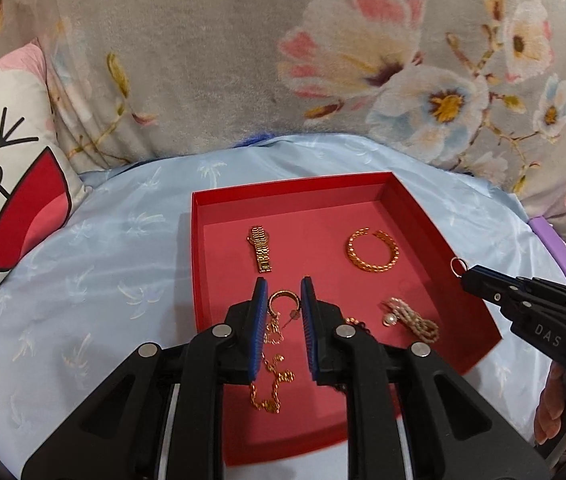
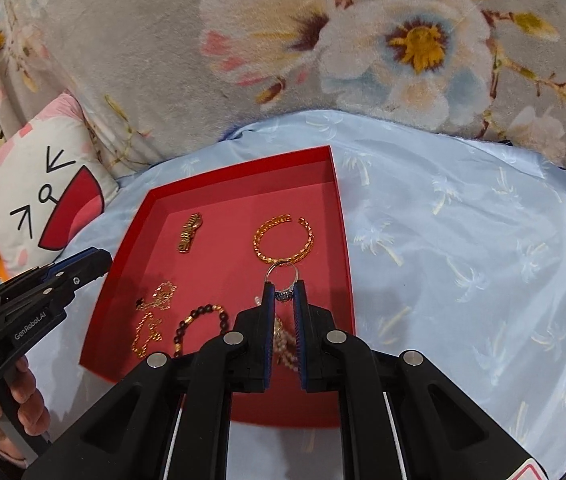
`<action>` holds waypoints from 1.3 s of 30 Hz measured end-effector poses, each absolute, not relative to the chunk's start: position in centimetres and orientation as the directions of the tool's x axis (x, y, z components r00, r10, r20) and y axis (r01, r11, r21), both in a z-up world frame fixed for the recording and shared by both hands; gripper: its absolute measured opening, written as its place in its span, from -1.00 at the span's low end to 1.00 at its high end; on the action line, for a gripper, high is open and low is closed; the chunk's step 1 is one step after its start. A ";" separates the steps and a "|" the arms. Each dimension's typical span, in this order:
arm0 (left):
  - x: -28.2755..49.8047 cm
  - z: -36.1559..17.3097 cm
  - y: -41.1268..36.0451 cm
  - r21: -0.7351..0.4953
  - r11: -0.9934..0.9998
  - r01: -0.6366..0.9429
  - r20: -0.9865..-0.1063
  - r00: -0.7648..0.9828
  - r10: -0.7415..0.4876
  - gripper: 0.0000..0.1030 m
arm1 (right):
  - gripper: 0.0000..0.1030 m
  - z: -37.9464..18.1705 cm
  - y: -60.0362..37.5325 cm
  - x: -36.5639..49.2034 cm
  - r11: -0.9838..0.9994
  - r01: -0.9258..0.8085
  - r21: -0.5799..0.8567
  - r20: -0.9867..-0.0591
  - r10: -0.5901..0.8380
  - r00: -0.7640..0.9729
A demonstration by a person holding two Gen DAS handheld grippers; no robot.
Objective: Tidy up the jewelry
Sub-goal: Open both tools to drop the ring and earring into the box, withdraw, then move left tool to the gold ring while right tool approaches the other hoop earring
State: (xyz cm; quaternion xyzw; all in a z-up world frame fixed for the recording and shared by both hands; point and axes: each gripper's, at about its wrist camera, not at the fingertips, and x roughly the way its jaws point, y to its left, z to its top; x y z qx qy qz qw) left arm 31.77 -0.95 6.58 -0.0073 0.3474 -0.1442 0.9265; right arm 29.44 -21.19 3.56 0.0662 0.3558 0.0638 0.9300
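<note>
A red tray (image 1: 291, 192) (image 2: 343, 240) lies on the blue sheet. In it are a gold watch (image 1: 260, 249) (image 2: 189, 233), a gold cuff bracelet (image 1: 373, 250) (image 2: 283, 239), a gold chain with a hoop (image 1: 273, 344) (image 2: 151, 320), a dark bead bracelet (image 2: 201, 324) and a pearl piece (image 1: 411, 318). My left gripper (image 1: 283, 286) is open and empty above the chain. My right gripper (image 2: 284, 285) is shut on a silver ring (image 2: 281, 278) (image 1: 458, 266) over the tray's right side.
A blue sheet (image 2: 463, 260) covers the surface around the tray. A floral blanket (image 1: 243, 60) rises behind it. A cartoon pillow (image 1: 7, 168) (image 2: 39, 200) lies at the left. A purple object (image 1: 551, 240) shows at the right edge.
</note>
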 end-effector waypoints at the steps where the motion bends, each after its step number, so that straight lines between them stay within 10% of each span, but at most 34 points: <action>1: 32.2 6.4 -1.0 -0.115 0.959 0.259 -0.646 0.714 -0.270 -0.68 | -0.83 3.2 -21.1 30.0 0.984 -0.068 0.162 -0.660 0.160 0.734; 16: 33.9 5.8 0.7 -0.136 0.975 0.176 -0.637 0.739 -0.222 -0.40 | -0.56 3.7 -22.4 29.2 0.983 -0.045 0.178 -0.601 0.145 0.786; 24: 28.6 6.0 2.4 -0.130 0.976 0.172 -0.636 0.741 -0.216 0.01 | -0.56 3.3 -22.2 22.5 0.982 -0.103 0.160 -0.618 0.181 0.765; 39: 15.9 2.5 1.0 -0.131 0.947 0.294 -0.682 0.666 -0.301 0.21 | -0.54 -3.5 -20.4 11.1 0.974 -0.176 0.145 -0.725 0.226 0.650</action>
